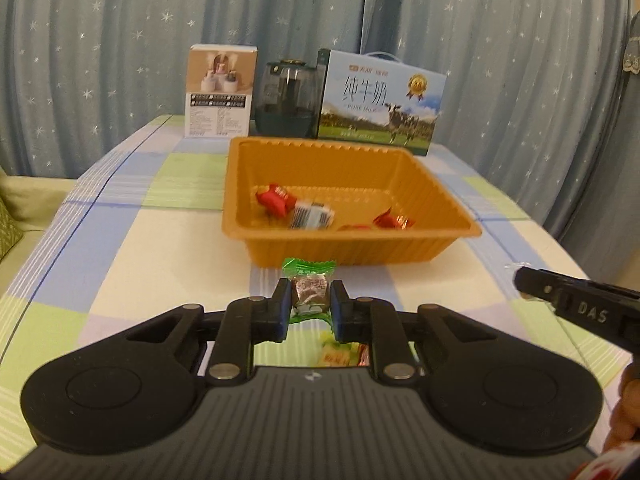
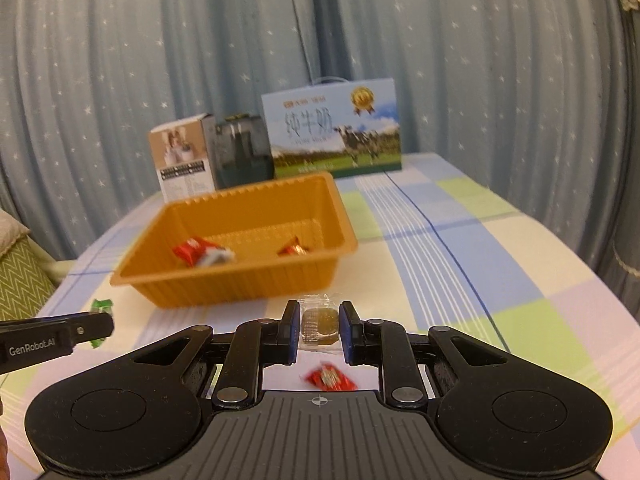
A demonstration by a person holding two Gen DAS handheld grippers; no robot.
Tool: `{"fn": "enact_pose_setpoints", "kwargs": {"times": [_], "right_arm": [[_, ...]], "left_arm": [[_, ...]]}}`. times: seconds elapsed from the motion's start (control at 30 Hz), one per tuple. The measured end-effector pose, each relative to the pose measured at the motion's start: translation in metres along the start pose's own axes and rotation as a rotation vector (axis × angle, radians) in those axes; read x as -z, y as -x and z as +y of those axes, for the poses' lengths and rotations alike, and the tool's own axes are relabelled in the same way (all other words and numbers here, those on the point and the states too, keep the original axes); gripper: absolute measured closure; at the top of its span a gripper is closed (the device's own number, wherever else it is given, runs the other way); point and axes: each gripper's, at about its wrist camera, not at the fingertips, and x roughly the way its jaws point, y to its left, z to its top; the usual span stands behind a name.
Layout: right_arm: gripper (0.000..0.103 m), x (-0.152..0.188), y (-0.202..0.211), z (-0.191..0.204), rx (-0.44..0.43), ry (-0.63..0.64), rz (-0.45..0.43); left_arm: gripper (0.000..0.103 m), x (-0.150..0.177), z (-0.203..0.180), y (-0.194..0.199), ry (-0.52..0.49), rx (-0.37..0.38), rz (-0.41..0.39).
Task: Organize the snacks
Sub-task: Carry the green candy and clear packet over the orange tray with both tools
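Near tray [image 1: 348, 248] front wall, 12 o'clock ahead:
left hand-held gripper [image 1: 310, 300]: pinching green-wrapped candy [image 1: 309, 280]
right hand-held gripper [image 2: 320, 326]: pinching clear-wrapped candy [image 2: 319, 322]
risk: slick wrappers may slip, dropping short of tray

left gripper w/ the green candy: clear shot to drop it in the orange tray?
Probably yes. The left gripper is shut on the green-wrapped candy, the orange tray sits straight ahead with its top open, and nothing stands between. The right gripper, holding a clear-wrapped snack, is off to the side.
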Motion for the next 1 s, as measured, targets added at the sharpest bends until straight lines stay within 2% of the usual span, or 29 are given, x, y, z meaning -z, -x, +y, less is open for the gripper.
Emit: {"fn": "enact_pose_setpoints", "kwargs": {"times": [0.47,0.63,0.93,1.0], "right_arm": [[0.082,-0.062,-0.048,0.021,-0.056,0.035,-0.098],[0.082,-0.072,-0.074,0.028,-0.076,0.058,-0.075],[0.082,-0.074,-0.112,0.024,-0.088,0.019,-0.012],[0.082,-0.075,-0.116,0.024,-0.092,0.015,-0.005]], "left_arm": [[0.085,-0.069,-0.005,-0.045,-0.046,0.029,-0.068],[0.085,-0.079,0.002,-0.067,-0.031,0.024,-0.055],[0.085,-0.083,0.012,-0.092,-0.019,0.014,-0.023],[0.080,-0.084,0.013,-0.097,-0.021,0.013,-0.007]]}}
